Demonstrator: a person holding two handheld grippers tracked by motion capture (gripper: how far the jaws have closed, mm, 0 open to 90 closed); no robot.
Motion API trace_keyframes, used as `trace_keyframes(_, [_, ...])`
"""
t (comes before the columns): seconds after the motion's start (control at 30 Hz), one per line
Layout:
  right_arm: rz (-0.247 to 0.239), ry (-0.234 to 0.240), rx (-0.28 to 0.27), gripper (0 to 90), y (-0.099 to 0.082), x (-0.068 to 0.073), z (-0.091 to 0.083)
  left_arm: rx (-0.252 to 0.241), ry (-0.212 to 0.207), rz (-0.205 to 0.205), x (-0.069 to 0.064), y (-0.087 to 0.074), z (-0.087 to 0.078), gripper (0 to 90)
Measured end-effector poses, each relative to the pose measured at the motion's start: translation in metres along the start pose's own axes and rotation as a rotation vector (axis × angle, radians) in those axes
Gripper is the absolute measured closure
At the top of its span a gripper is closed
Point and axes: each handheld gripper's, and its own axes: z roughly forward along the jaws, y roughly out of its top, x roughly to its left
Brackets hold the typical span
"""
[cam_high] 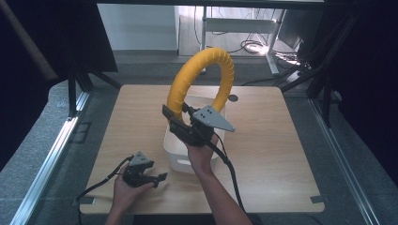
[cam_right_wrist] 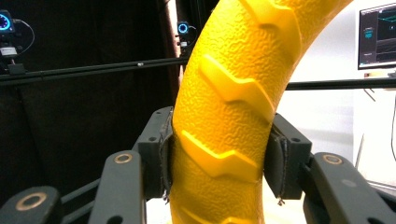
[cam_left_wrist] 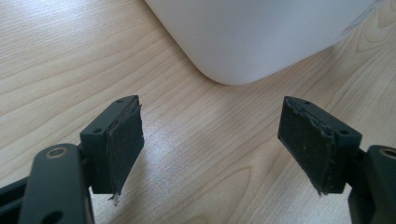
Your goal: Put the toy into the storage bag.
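the yellow ring [cam_high: 204,77], a ribbed, pebble-textured hoop, stands upright above the white bin [cam_high: 174,149], its lower arc level with the bin's rim and its top well above the tabletop [cam_high: 277,140]. the right gripper [cam_high: 174,123] clamps the ring's lower left arc; in the right gripper view both pads press on opposite flanks of the ring [cam_right_wrist: 233,107], the jaws closed as far as the ring's thickness lets them. the right hand [cam_high: 201,157] holds this gripper over the bin's near half. the bin sits near the tabletop's centre, slightly toward the near edge, with bare wood all round it: a broad strip to the right, a narrower one to the left, and open surface behind up to the far edge. the left gripper [cam_high: 159,178] lies low on the tabletop just left of the bin's near corner, held in the left hand [cam_high: 124,187]; in the left gripper view its jaws stand wide apart with nothing between them, aimed at the bin's rounded corner [cam_left_wrist: 233,65], apart from it.
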Motion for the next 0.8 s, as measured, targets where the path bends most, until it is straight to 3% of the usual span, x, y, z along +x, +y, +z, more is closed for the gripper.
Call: trace_keyframes(0.8, [0.025, -0.020, 0.014, 49.8, -0.023, 0.010, 0.005, -0.003, 0.000, -0.005, 0.000, 0.000, 0.001, 22.5])
